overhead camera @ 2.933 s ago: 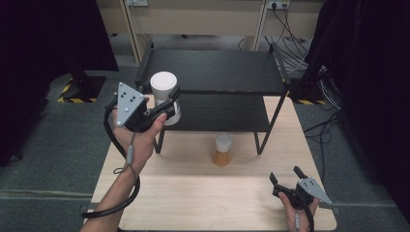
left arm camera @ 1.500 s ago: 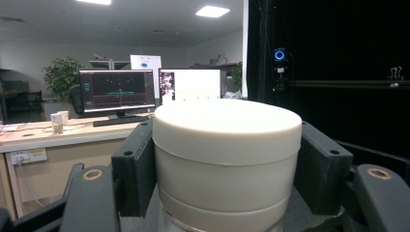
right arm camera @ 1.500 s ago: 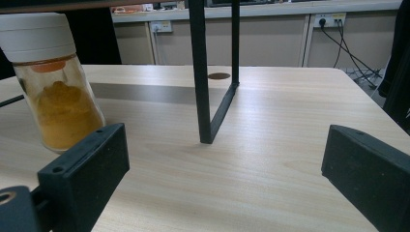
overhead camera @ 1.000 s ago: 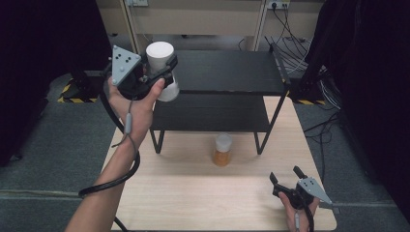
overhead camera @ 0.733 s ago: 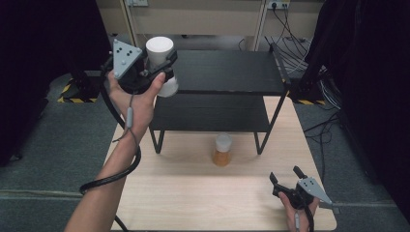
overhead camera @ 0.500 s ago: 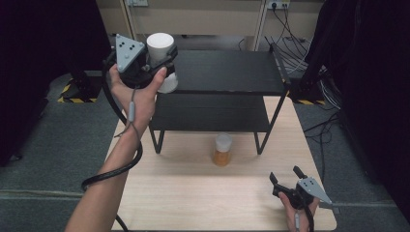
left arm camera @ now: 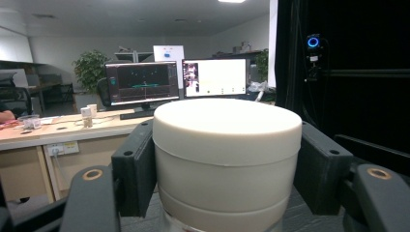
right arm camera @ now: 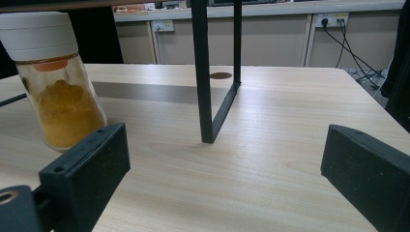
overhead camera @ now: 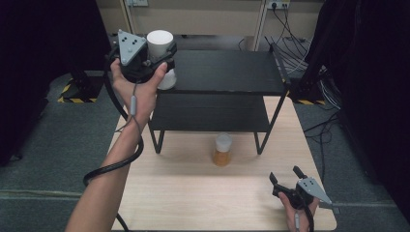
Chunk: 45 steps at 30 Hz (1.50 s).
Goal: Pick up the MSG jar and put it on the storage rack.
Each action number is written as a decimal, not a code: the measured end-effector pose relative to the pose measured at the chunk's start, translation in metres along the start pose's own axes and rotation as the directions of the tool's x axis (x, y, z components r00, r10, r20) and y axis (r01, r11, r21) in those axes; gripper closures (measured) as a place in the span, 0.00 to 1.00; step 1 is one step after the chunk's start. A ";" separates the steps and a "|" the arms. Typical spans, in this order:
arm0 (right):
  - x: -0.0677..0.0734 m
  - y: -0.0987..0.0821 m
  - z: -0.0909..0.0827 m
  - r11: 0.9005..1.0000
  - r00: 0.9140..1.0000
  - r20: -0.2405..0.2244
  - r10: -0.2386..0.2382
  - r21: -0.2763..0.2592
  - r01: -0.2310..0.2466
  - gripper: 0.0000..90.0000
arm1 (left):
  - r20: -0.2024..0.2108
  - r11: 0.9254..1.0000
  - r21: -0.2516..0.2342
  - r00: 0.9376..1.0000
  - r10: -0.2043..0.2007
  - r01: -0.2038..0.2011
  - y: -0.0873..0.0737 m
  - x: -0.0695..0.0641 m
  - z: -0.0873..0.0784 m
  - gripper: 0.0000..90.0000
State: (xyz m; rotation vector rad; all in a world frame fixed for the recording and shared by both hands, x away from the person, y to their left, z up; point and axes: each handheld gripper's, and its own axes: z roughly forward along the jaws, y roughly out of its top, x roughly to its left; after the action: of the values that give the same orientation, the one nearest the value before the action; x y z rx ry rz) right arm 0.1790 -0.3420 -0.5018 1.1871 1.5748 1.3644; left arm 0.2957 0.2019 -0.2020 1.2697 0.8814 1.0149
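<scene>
- The left gripper (overhead camera: 162, 48) is clamping a white-lidded jar (overhead camera: 160, 44) upright, holding it in the air at the left end of the rack's (overhead camera: 227, 72) top shelf.
- An orange-filled jar (overhead camera: 222, 150) is standing on the table (overhead camera: 193, 193) before the rack.
- The right gripper (overhead camera: 285, 180) is resting on the table's right corner, jaws gaping wide around nothing.

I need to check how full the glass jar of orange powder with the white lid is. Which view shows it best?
The right gripper view: the glass jar of orange powder with a white lid stands close, its contents showing through the glass. The high view shows the jar small, from above, on the wooden table before the black two-tier shelf.
</scene>
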 end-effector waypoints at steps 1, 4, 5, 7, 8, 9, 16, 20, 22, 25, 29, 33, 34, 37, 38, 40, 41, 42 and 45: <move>0.000 0.000 0.000 1.000 1.000 0.000 0.000 0.000 0.000 0.04 | -0.002 1.000 0.001 1.000 -0.001 0.001 -0.001 0.001 0.001 0.37; 0.000 0.000 0.000 1.000 1.000 0.000 -0.002 0.001 0.002 0.04 | -0.010 1.000 0.006 1.000 -0.008 0.008 -0.002 0.002 0.005 0.37; 0.000 0.000 0.000 1.000 1.000 0.000 -0.002 0.001 0.002 0.04 | -0.014 1.000 0.007 1.000 -0.008 0.008 -0.002 0.002 0.005 0.37; 0.000 0.000 0.000 1.000 1.000 0.000 -0.001 -0.001 0.001 0.04 | -0.018 1.000 0.008 1.000 -0.013 0.013 -0.004 0.003 0.007 0.37; 0.000 0.000 0.000 1.000 1.000 -0.001 -0.001 -0.001 0.001 0.04 | -0.022 1.000 0.010 1.000 -0.017 0.018 -0.005 0.003 0.008 0.37; 0.000 0.000 0.000 1.000 1.000 -0.001 -0.002 0.000 0.002 0.04 | -0.023 1.000 0.005 0.999 -0.026 0.026 -0.006 0.004 0.008 0.37; 0.000 0.000 0.000 1.000 1.000 0.000 -0.005 0.001 0.005 0.04 | -0.015 0.999 -0.003 0.999 -0.047 0.047 -0.009 0.009 0.008 0.37; 0.001 0.000 0.000 1.000 1.000 0.000 -0.009 0.000 0.009 0.04 | -0.008 0.998 -0.017 0.999 -0.053 0.053 -0.013 0.011 0.007 0.37; 0.001 0.000 0.000 1.000 1.000 0.000 -0.010 -0.001 0.010 0.04 | -0.008 0.998 -0.028 0.999 -0.048 0.047 -0.016 0.011 0.008 0.36; 0.001 -0.001 0.000 1.000 1.000 -0.001 -0.007 -0.003 0.007 0.04 | -0.024 0.997 -0.075 0.999 -0.035 0.034 -0.022 0.008 0.007 0.19; 0.001 0.000 0.000 1.000 1.000 -0.001 -0.008 -0.002 0.008 0.04 | -0.040 0.993 -0.114 0.999 0.010 -0.014 -0.024 0.006 0.001 0.07; 0.001 -0.001 0.000 1.000 1.000 0.000 -0.010 -0.004 0.010 0.04 | -0.038 0.991 -0.131 0.999 0.018 -0.023 -0.025 0.006 -0.008 0.06; 0.001 0.000 0.000 1.000 1.000 0.000 -0.009 -0.003 0.009 0.04 | -0.036 0.991 -0.132 0.999 0.023 -0.027 -0.026 0.007 -0.010 0.06; 0.001 0.000 0.000 1.000 1.000 -0.002 -0.011 0.000 0.011 0.04 | -0.029 0.989 -0.146 0.999 0.033 -0.037 -0.030 0.006 -0.019 0.06; 0.001 0.000 0.000 1.000 1.000 -0.002 -0.013 0.002 0.013 0.04 | -0.027 0.987 -0.155 0.999 0.036 -0.040 -0.032 0.005 -0.022 0.06; 0.001 0.000 0.000 1.000 1.000 -0.002 -0.012 0.002 0.012 0.04 | -0.019 0.986 -0.162 0.999 0.034 -0.037 -0.036 0.004 -0.028 0.06; 0.001 0.000 0.000 1.000 1.000 -0.002 -0.012 0.002 0.012 0.04 | -0.016 0.986 -0.160 0.999 0.033 -0.035 -0.038 0.004 -0.030 0.06; 0.001 0.000 0.000 1.000 1.000 -0.002 -0.014 0.001 0.014 0.04 | -0.013 0.986 -0.160 0.999 0.032 -0.034 -0.040 0.003 -0.033 0.06; 0.001 0.000 0.000 1.000 1.000 -0.002 -0.011 0.000 0.011 0.04 | -0.009 0.985 -0.170 1.000 0.029 -0.030 -0.050 0.001 -0.043 0.06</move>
State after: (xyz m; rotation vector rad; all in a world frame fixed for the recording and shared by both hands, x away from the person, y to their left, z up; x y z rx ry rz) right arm 0.1790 -0.3414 -0.5018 1.1758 1.5806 1.3588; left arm 0.2614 0.2163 -0.2565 1.1386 0.7655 1.0940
